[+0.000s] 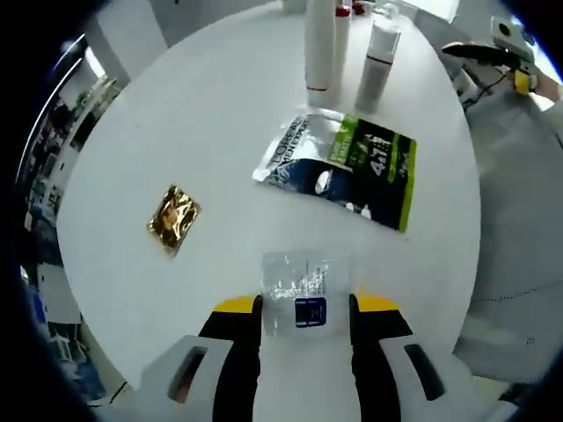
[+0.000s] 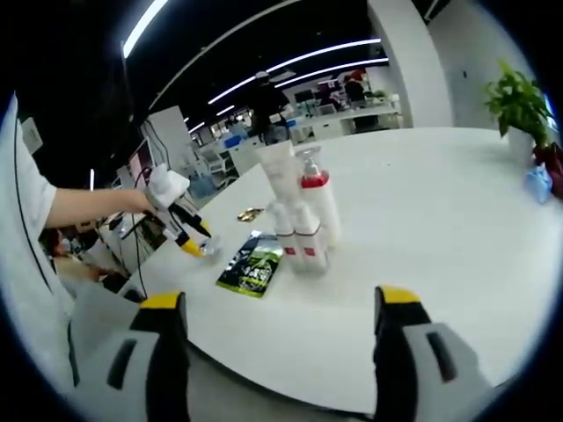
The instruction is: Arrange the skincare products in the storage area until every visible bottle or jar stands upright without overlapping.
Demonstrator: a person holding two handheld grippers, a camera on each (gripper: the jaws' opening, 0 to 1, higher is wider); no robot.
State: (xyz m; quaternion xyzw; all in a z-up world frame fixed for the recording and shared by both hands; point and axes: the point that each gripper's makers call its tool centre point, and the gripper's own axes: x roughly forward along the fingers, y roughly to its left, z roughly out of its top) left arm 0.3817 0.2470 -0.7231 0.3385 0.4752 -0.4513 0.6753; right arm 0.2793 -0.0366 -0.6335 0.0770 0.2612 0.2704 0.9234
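White table (image 1: 132, 149) carries everything. Taking the green pouch (image 1: 352, 167) as the landmark: in the left gripper view it lies flat near the middle of the table, part green, part dark and silvery. Beyond it, just past its far edge, stand the bottles (image 1: 321, 44), upright, white, two with red at the neck or cap, grouped close together. To the pouch's left, well apart, lies a gold foil sachet (image 1: 174, 218). Nearer the camera than the pouch, a small clear packet (image 1: 297, 294) with a dark blue label lies on the table between the yellow-tipped jaws of the left gripper (image 1: 306, 305); the jaws stand at either side of it, close to its edges, but whether they press it I cannot tell. In the right gripper view the pouch (image 2: 252, 264) lies just left of the bottles (image 2: 299, 215), which stand upright and bunched, the red-collared pump bottle among them. Left of the pouch, the left gripper (image 2: 195, 243) comes in, held by a hand (image 2: 163, 189). The right gripper (image 2: 281, 308) hangs nearer than the pouch, jaws spread wide, grasping nothing. A potted plant (image 2: 519, 110) stands far right of the pouch.
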